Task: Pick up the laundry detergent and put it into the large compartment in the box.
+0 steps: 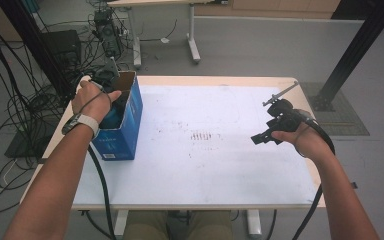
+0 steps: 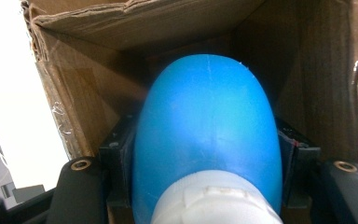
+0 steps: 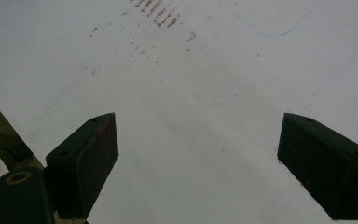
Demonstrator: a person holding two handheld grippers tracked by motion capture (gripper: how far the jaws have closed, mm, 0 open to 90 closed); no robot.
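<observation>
Left jaws: squeezed tight on both sides of the blue bottle (image 2: 208,135) | left gripper (image 1: 111,95): down in the open top of the blue cardboard box (image 1: 128,127), bottle inside the box | right jaws: wide apart, nothing between | right gripper (image 3: 198,161): above the white table (image 1: 220,165), well apart from the box
</observation>
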